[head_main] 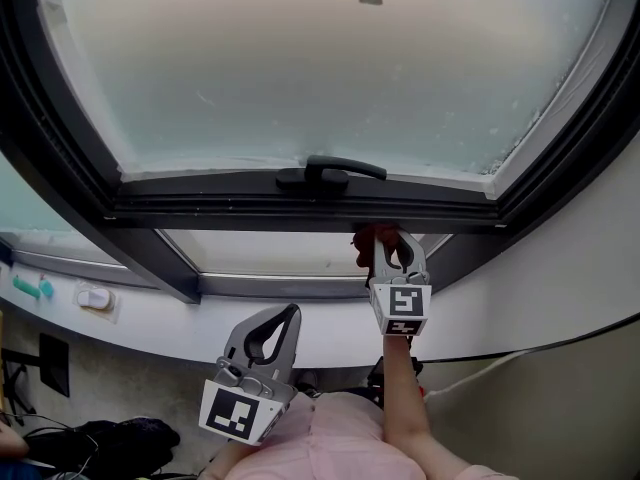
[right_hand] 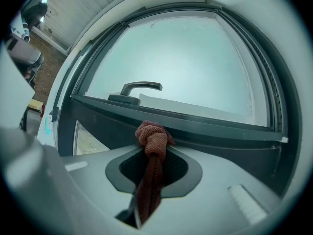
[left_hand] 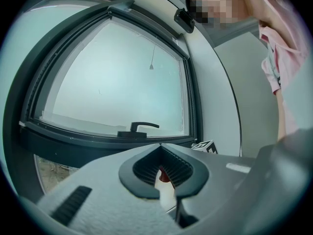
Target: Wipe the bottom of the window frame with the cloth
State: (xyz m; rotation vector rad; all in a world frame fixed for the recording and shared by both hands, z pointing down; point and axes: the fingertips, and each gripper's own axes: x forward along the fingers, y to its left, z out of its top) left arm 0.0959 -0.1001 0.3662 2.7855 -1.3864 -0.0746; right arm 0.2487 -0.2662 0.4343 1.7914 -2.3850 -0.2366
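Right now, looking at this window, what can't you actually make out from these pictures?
Whether the reddish-brown knitted cloth touches the dark window frame: its knot covers the spot in the right gripper view, and the right tool covers it in the head view.
What lies behind the frosted glass pane: hazed in every view.
The small teal and white objects, head view left: too small to identify.
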